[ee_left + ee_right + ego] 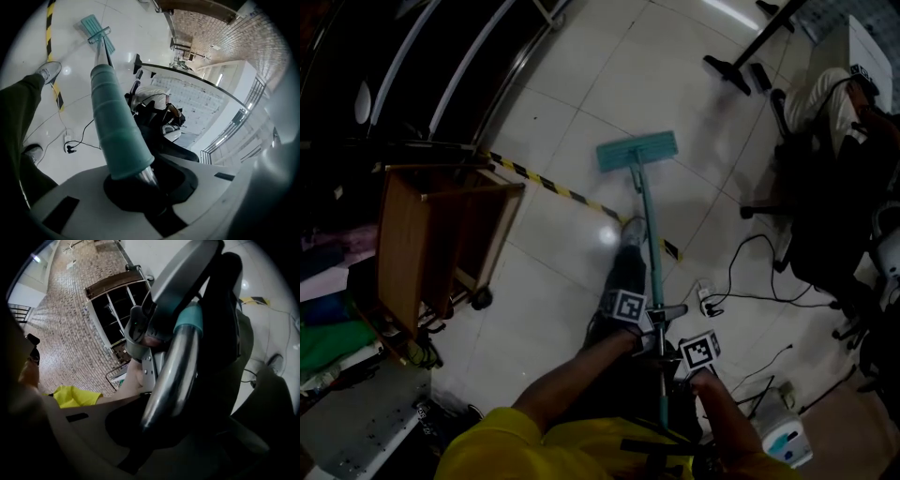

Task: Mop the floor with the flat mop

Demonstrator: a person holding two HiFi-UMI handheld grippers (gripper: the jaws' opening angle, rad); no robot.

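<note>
The flat mop has a teal head [637, 150] lying flat on the white tiled floor ahead of me. Its thin pole [650, 234] runs back toward me. My left gripper [652, 322] is the farther one along the pole, and its jaws are shut on the mop handle just below the teal sleeve [115, 122]. My right gripper [672, 364] holds the pole nearer my body, its jaws shut round the bare metal tube [176, 371]. In their own views the left gripper [150, 187] and right gripper [154, 427] each show the pole seated in the notch between the jaws.
A wooden cart on wheels [441, 244] stands at the left. Yellow-black tape [553, 187] crosses the floor near the mop head. My shoe [633, 232] is beside the pole. Cables and a power strip [705, 300] lie at the right, near a dark chair [825, 206] draped with clothing.
</note>
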